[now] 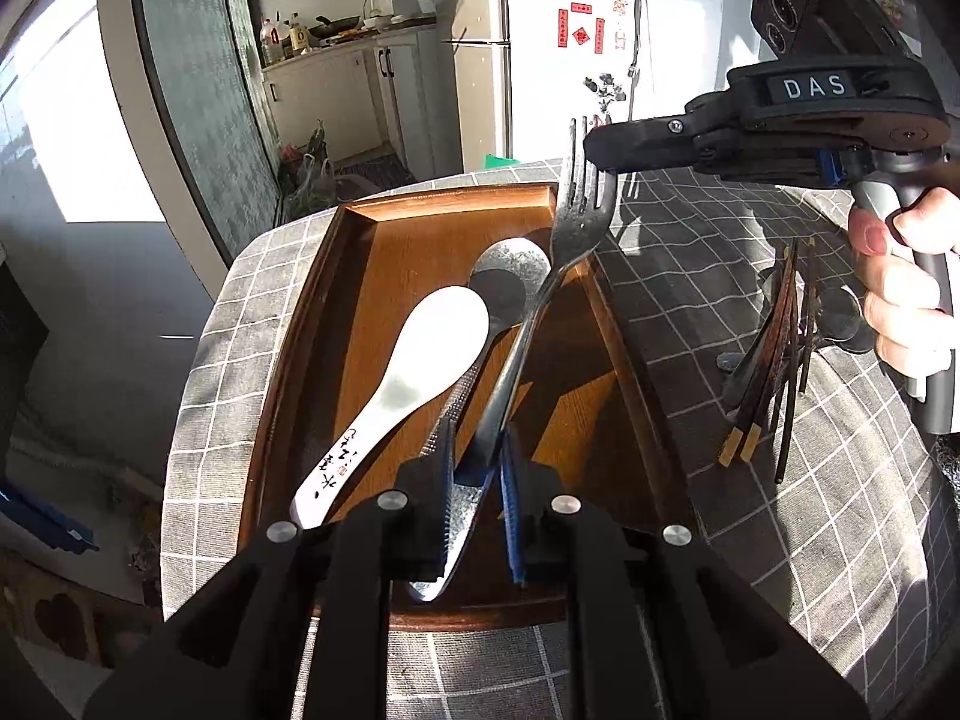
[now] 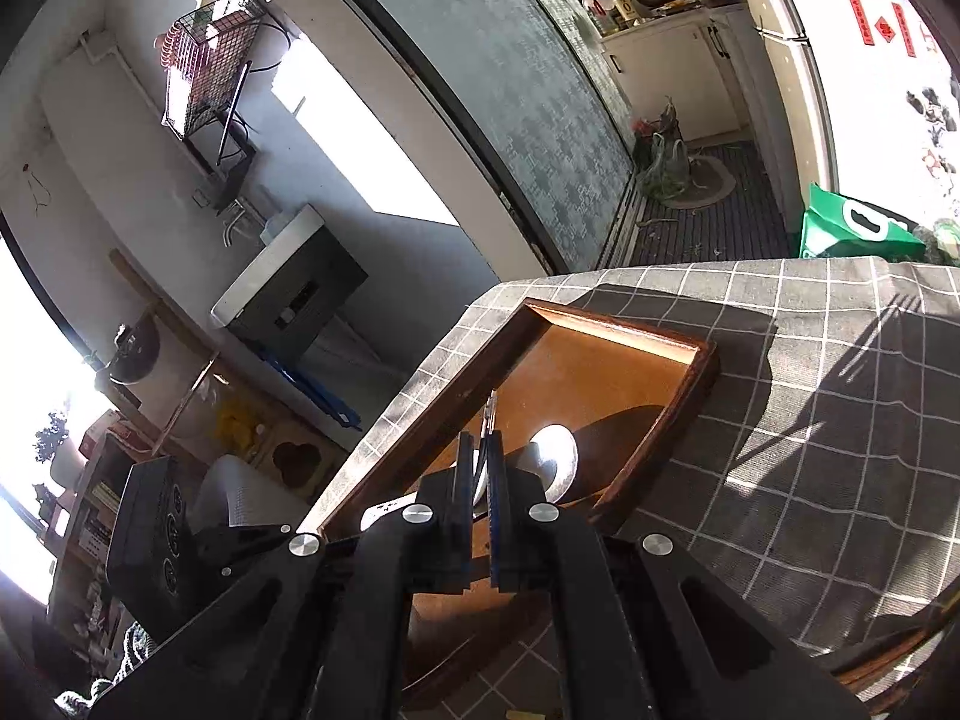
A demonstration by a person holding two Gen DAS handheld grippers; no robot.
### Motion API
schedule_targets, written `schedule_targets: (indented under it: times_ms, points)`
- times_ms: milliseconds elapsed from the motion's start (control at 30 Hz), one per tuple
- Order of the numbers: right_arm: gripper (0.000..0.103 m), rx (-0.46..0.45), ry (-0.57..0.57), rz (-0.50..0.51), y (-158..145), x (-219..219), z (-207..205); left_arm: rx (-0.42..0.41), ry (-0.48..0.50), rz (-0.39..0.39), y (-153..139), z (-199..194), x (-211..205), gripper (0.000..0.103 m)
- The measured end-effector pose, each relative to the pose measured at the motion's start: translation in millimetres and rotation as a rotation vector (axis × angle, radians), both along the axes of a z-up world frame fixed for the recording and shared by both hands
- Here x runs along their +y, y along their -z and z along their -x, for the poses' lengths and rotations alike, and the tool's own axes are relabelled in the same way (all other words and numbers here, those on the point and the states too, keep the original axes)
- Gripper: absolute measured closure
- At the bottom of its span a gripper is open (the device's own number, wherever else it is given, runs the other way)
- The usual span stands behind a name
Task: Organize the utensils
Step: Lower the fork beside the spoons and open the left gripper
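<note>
Where lettered, "DAS" on right gripper

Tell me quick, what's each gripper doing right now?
Left gripper: shut on the fork handle.
Right gripper: shut on the fork's tines.

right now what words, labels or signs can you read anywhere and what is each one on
"DAS": white letters on the body of the right gripper, seen from the left wrist view.
Black brush characters and a small red seal on the white spoon handle: too distorted to read.
Red paper decorations on the fridge: characters too small to read.
Green bag with a white mark: cut off, unreadable.
</note>
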State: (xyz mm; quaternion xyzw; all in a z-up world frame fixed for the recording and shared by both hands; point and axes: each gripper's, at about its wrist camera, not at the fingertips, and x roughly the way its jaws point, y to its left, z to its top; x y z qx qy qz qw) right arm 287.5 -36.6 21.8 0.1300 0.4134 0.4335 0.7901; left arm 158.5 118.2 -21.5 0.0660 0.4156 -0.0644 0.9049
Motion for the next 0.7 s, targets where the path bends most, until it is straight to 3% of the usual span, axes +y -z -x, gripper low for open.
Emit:
schedule_targets:
  times_ms: [267, 467, 567, 633, 700]
  points:
    - [0.095, 0.032, 0.037, 0.110, 35.4, 22.1, -13.4, 0.025, -0.029, -0.024, 17.1, -7.7, 1.9, 0.087]
    - [0.090, 0.036, 0.054, 0.119, 42.0, 23.9, -12.3, 0.021, -0.044, -0.038, 17.5, -5.7, -1.5, 0.087]
    - [0.071, 0.028, 0.052, 0.098, 36.8, 20.3, -9.0, 0.023, -0.043, -0.036, 17.6, -6.1, -3.9, 0.087]
    - [0.052, 0.016, 0.064, 0.077, 28.9, 13.2, -5.4, 0.019, -0.048, -0.043, 18.0, -6.6, -5.4, 0.087]
    - [0.042, -0.001, 0.079, 0.063, 18.0, 2.8, -1.2, 0.016, -0.057, -0.043, 18.2, -7.2, -5.1, 0.086]
